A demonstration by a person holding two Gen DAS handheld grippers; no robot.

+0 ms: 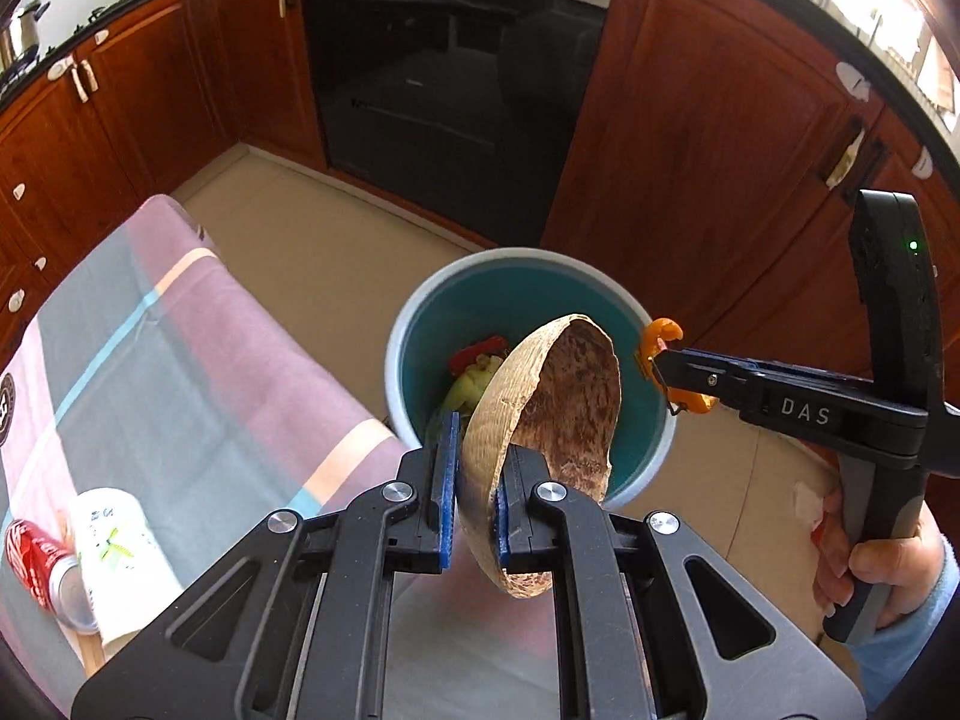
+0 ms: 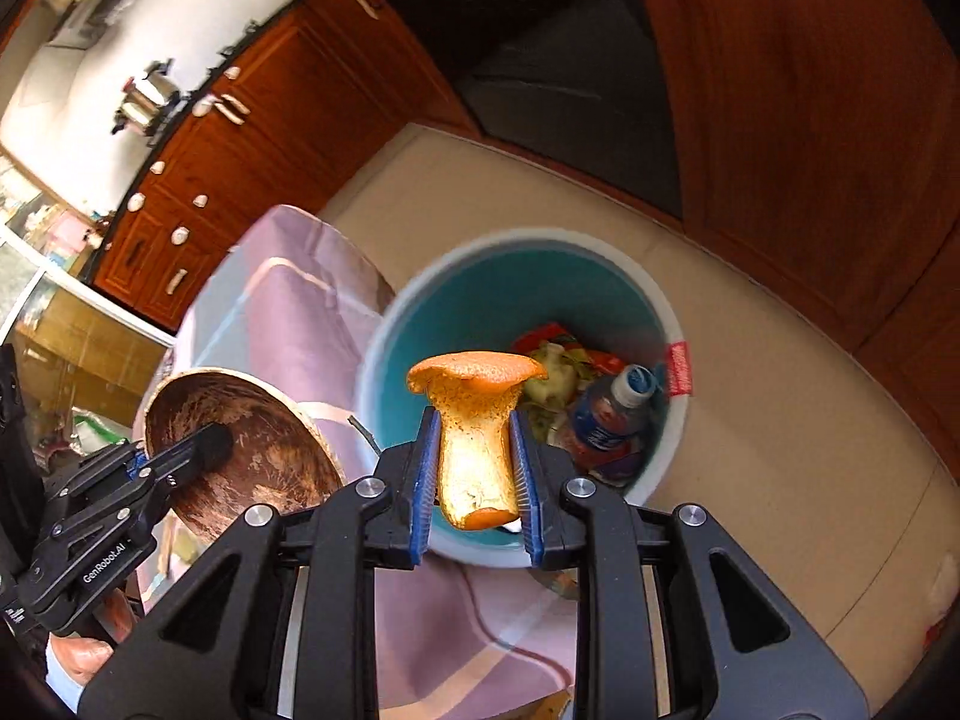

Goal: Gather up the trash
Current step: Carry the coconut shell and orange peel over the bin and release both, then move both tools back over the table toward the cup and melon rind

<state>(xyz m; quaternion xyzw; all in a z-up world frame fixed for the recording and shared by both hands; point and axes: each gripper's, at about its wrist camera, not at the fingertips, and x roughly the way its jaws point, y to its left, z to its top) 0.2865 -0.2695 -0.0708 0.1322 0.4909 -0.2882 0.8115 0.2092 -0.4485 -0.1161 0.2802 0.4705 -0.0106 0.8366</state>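
My left gripper (image 1: 475, 480) is shut on the rim of a brown coconut shell half (image 1: 558, 414) and holds it tilted over the near edge of a teal bin with a white rim (image 1: 420, 312). My right gripper (image 2: 474, 468) is shut on an orange peel (image 2: 477, 420) and holds it above the same bin (image 2: 408, 300). In the left wrist view the right gripper (image 1: 660, 369) reaches in from the right over the bin with the peel (image 1: 657, 333). The bin holds a plastic bottle (image 2: 609, 420) and food scraps (image 2: 552, 366). The shell also shows in the right wrist view (image 2: 252, 438).
A table with a striped pink and grey cloth (image 1: 180, 348) stands left of the bin. A red can (image 1: 39, 558) and a white can (image 1: 120, 546) lie on it. Wooden cabinets (image 1: 708, 108) and a black oven (image 1: 444, 72) line the beige floor.
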